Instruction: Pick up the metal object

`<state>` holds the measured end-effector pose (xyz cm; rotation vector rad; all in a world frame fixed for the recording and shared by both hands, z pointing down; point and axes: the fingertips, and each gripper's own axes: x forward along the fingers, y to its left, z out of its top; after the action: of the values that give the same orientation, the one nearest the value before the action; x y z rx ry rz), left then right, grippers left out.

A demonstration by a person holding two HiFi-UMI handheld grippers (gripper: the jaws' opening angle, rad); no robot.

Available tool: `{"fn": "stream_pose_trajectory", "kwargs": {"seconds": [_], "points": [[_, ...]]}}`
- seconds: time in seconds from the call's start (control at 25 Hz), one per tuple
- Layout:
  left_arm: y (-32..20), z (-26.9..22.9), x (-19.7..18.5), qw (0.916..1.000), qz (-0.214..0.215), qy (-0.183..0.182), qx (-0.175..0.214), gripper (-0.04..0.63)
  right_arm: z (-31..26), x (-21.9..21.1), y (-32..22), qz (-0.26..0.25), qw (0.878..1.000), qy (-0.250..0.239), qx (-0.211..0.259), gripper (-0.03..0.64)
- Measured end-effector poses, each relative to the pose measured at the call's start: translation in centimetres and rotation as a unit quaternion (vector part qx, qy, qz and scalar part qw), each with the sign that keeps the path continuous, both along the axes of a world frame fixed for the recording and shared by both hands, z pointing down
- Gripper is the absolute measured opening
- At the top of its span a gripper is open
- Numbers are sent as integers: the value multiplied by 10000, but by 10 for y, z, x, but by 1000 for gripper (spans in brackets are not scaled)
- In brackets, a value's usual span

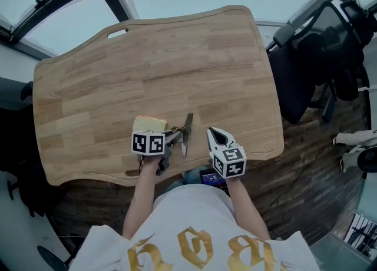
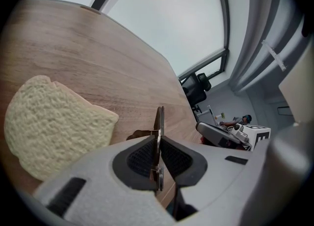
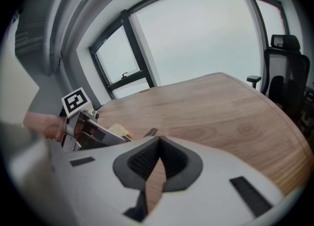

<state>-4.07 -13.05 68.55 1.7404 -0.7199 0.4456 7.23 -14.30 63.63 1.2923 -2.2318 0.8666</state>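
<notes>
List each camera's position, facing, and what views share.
Head view: on the head, steeply down at the wooden table; forearms show.
Left gripper view: on left hand-held gripper, along jaws clamping the metal object.
Right gripper view: on right hand-held gripper, across the table; shut, empty jaws.
All show the bread slice.

Desk (image 1: 177, 58): light tan wood, plank stripes, fine grain.
Bread slice (image 2: 49, 127): pale cream, porous texture.
Metal object (image 1: 187, 134): grey-silver; brownish tint in left gripper view, possibly desk reflection.
Left tongs (image 2: 158, 144), right tongs (image 3: 158, 146): light grey shells, black cross-hatched pads (image 2: 142, 158), black-on-white square markers (image 1: 148, 144).
Shirt (image 1: 194, 228): white, gold print.
Floor (image 1: 306, 169): dark brown boards.
</notes>
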Motion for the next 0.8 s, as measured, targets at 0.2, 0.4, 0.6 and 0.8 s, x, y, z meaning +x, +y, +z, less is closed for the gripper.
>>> {"fn": "stream_pose_trajectory", "kwargs": {"seconds": [0.2, 0.4, 0.6, 0.8], "points": [[-2, -7, 2, 9999, -51, 109, 95, 48, -6, 1, 1, 6, 10000, 13, 84, 12], [-2, -20, 3, 9993, -104, 267, 256, 48, -15, 4, 2, 86, 9997, 71, 235, 12], [-3, -31, -1, 9985, -205, 298, 414, 48, -24, 2, 3, 57, 9992, 74, 378, 12], [2, -38, -6, 9979, -307, 284, 499, 48, -31, -2, 8, -3, 9987, 92, 505, 12]]}}
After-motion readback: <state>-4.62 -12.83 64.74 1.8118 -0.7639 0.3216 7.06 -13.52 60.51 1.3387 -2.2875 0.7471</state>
